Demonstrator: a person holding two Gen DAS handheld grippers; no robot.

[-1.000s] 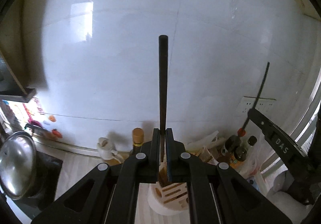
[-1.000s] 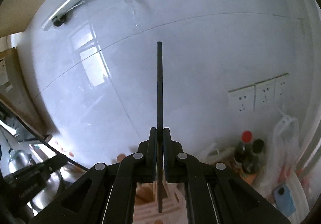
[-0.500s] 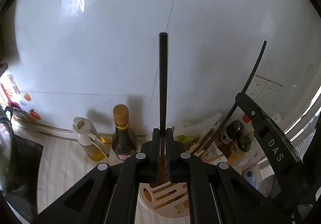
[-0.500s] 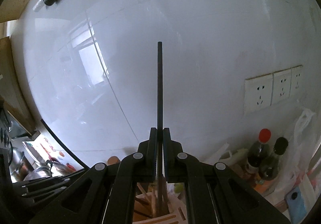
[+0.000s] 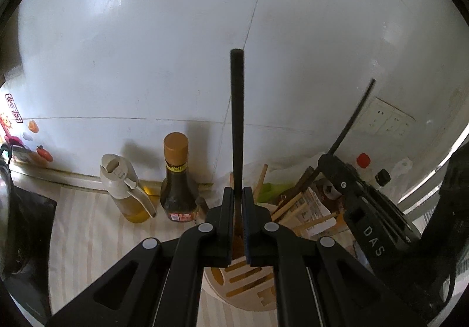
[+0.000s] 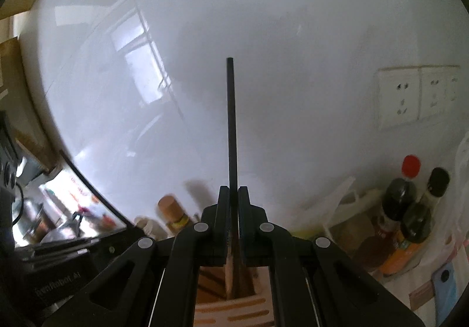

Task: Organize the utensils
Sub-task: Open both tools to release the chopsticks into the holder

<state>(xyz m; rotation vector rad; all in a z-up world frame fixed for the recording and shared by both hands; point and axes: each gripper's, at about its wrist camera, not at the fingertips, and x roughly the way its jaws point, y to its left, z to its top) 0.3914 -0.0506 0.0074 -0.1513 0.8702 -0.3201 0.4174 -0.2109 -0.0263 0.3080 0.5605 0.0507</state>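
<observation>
My left gripper [image 5: 238, 195] is shut on a dark chopstick [image 5: 236, 122] that stands upright, its lower end over the slotted cream utensil holder [image 5: 243, 283]. Several wooden chopsticks [image 5: 288, 204] lean in the holder. My right gripper [image 6: 231, 195] is shut on a thinner black chopstick [image 6: 231, 122], also upright, its lower end inside the same holder [image 6: 234, 312]. The right gripper also shows in the left wrist view [image 5: 331, 163], to the right of the holder.
A dark sauce bottle with a tan cap [image 5: 176, 177] and an oil dispenser [image 5: 126, 189] stand by the white tiled wall. More bottles [image 6: 410, 209], a plastic bag and wall sockets [image 6: 416, 95] are at the right. A pot [image 6: 58, 227] sits at the left.
Both grippers have moved lower and closer to the holder with their chopsticks. The bottles and the counter have come into view.
</observation>
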